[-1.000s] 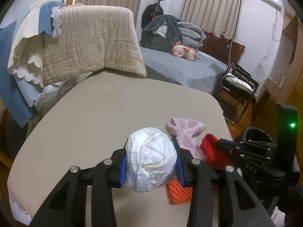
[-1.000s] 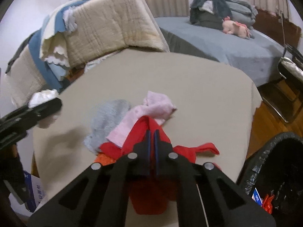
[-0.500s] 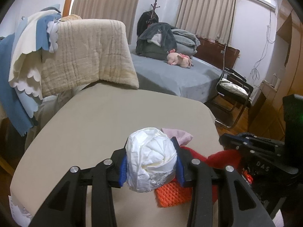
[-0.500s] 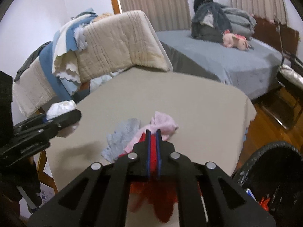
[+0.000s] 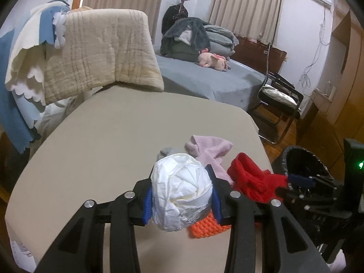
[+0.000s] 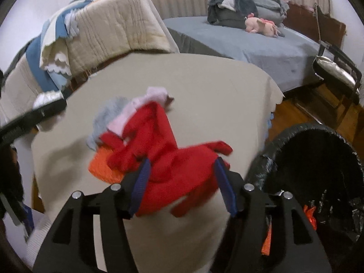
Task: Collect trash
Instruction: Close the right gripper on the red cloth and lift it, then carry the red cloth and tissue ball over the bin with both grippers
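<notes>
My left gripper (image 5: 182,196) is shut on a crumpled white paper ball (image 5: 180,190) and holds it above the beige table (image 5: 113,132). My right gripper (image 6: 183,182) is open, its blue pads spread either side of a red knitted cloth (image 6: 173,159) that lies at the table's near right edge. The red cloth also shows in the left wrist view (image 5: 252,178), beside the right gripper (image 5: 302,182). A black-lined trash bin (image 6: 318,170) stands on the floor just right of the table, with some trash inside.
A pink cloth (image 5: 209,150), a grey cloth (image 6: 107,118) and an orange knitted piece (image 5: 208,226) lie on the table by the red cloth. Blankets hang over a chair (image 5: 91,50) behind the table. A bed (image 6: 250,41) and a folding chair (image 5: 277,100) stand beyond.
My right gripper has opened and let go of the red cloth, which dropped back onto the table edge. The left gripper still holds the paper ball.
</notes>
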`<state>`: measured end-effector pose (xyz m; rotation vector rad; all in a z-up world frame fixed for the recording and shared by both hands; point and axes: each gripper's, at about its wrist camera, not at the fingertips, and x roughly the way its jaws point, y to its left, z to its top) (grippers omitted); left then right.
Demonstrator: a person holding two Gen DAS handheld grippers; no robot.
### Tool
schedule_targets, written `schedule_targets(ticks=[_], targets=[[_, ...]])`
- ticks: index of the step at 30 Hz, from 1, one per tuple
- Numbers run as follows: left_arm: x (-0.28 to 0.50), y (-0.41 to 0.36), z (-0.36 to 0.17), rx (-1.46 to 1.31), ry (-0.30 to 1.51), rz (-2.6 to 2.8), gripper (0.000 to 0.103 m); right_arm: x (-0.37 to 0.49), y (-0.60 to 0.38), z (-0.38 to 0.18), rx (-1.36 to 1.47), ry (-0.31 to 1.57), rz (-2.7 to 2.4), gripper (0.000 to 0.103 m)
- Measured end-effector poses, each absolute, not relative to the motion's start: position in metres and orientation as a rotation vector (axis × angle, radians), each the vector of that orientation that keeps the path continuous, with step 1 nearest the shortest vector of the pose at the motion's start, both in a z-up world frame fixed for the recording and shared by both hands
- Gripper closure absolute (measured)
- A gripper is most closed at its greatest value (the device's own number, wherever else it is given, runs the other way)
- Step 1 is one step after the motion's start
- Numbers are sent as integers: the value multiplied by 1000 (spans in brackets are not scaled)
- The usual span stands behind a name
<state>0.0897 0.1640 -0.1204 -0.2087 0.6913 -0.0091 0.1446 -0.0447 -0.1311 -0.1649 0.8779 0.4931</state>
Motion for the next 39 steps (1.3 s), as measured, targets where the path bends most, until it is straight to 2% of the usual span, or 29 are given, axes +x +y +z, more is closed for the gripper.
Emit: schedule_targets(ticks=[6, 7, 8, 10, 11, 14, 29, 39], targets=[[93, 155, -128, -206, 702, -31, 63, 153, -45, -152, -168, 903, 481, 47], [94, 153, -129, -204, 708, -34, 63, 154, -43, -156, -174, 914, 482, 54], [95, 152, -130, -204, 711, -36, 63, 156, -42, -160, -172, 932, 491, 66], [95, 150, -131, -200, 715, -39, 63, 158, -43, -166, -158, 966, 510, 79], [95, 150, -131, -199, 716, -39, 63, 159, -44, -167, -153, 974, 514, 85], [96, 149, -130, -201, 717, -40, 63, 155, -45, -161, -149, 963, 532, 91], [92, 132, -93, -181, 639, -74, 63, 138, -66, -58, -60, 738, 573, 92], [87, 104, -65, -162, 590, -124, 63, 124, -98, -26, -29, 652, 525, 92]])
